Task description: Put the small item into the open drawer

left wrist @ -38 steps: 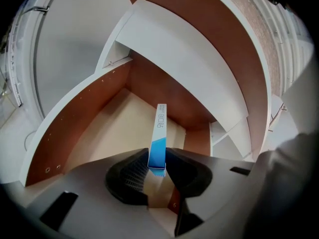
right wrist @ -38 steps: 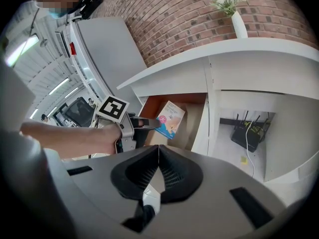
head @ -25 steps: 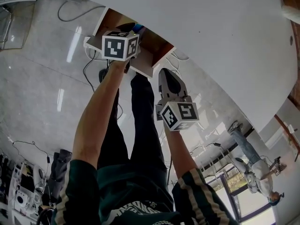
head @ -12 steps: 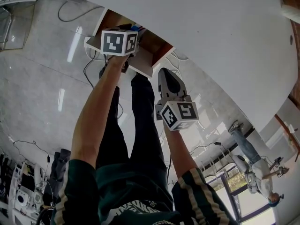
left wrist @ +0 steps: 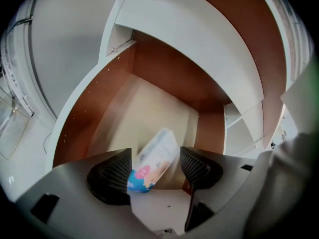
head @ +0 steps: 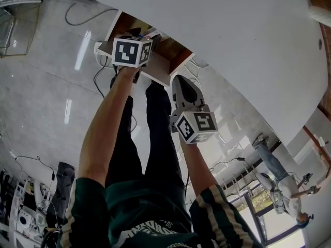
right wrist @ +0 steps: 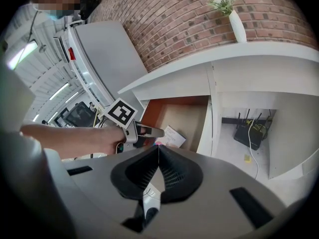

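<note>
My left gripper [left wrist: 155, 166] hangs over the open wooden drawer [left wrist: 149, 103]. Its jaws have just been opening and now stand wide. Between them is the small item, a white packet [left wrist: 154, 158] with a blue and pink end. It is blurred, tilted toward the drawer floor and not pinched. In the head view the left gripper [head: 135, 39] reaches into the drawer [head: 161, 72] under the white desk. The right gripper view shows the packet [right wrist: 173, 136] inside the drawer [right wrist: 185, 114], just beyond the left gripper [right wrist: 149, 131]. My right gripper [right wrist: 158, 169] is shut and empty, held back from the drawer.
A curved white desk top [head: 232, 45] runs above the drawer. A white vase with flowers [right wrist: 234, 21] stands on it before a brick wall. A router and cables [right wrist: 249, 132] sit in the bay right of the drawer. Cables lie on the glossy floor [head: 46, 87].
The left gripper's marker cube has tipped a little over the drawer. The right gripper has kept its place.
</note>
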